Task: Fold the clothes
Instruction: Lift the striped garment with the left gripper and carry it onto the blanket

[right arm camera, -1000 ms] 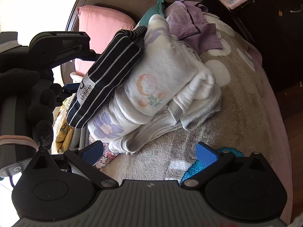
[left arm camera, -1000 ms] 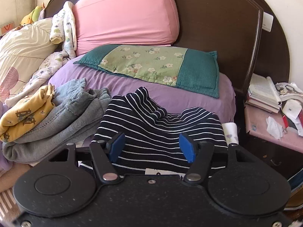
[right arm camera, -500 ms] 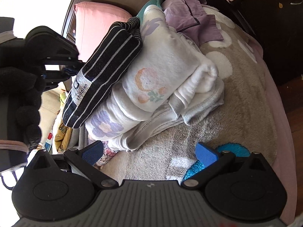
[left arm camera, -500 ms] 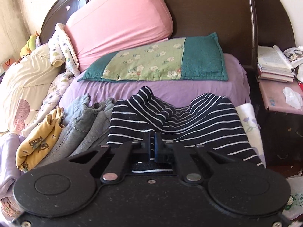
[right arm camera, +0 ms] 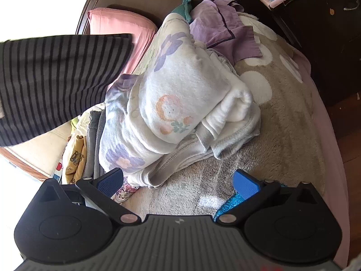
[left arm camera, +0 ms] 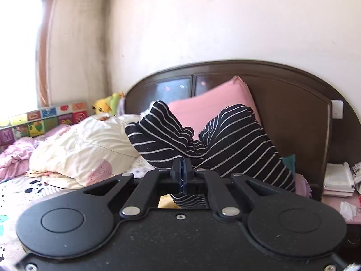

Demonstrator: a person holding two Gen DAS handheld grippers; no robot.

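pinching striped top (left arm camera: 225, 140), left claw (left arm camera: 183, 176) closed; right claw (right arm camera: 178, 181) wide, empty.

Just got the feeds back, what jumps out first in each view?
In the left wrist view, the left gripper is shut on a black striped top, held up before the pink pillow. In the right wrist view, the right gripper is open above a white flowered blanket pile on the bed.

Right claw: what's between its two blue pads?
Nothing held. In the right wrist view, the open right claw shows only fuzzy blanket past its gap.
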